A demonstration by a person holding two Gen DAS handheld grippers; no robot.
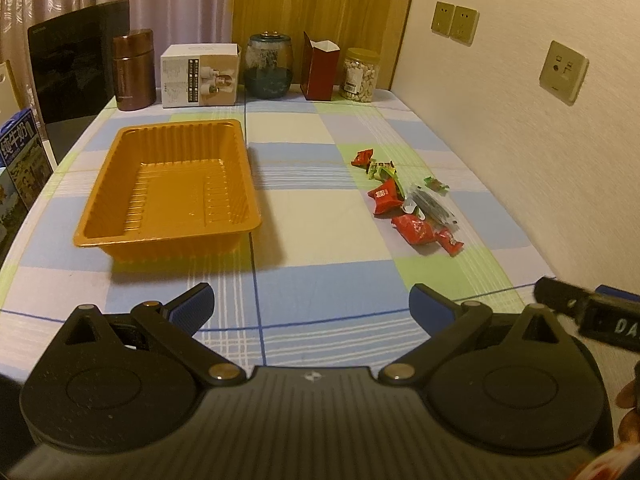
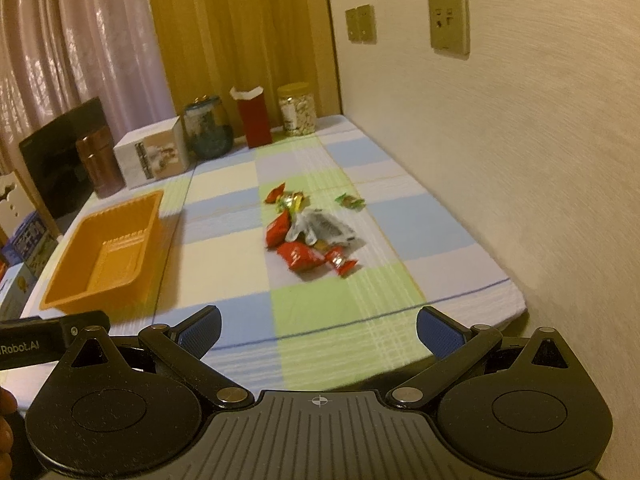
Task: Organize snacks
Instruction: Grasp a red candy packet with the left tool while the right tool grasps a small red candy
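Observation:
An empty orange plastic tray [image 1: 116, 216] [image 2: 64, 280] sits on the left of the checked tablecloth. To its right lies a small heap of wrapped snacks [image 1: 408, 204] [image 2: 312, 236]: red packets, green-and-yellow sweets and a clear wrapper. My left gripper [image 1: 312, 306] hovers open above the near edge of the table, nothing between its blue pads. My right gripper [image 2: 318, 330] is open too, near the front edge, with the snack heap well ahead of it. Each gripper's body shows at the edge of the other's view.
Along the back stand a brown flask [image 1: 134, 70], a white box [image 1: 200, 76], a glass jar [image 1: 269, 65], a red carton [image 1: 319, 67] and a jar of nuts [image 1: 360, 76]. A wall [image 1: 520, 140] borders the table's right side. Milk cartons [image 1: 24, 160] stand at the left.

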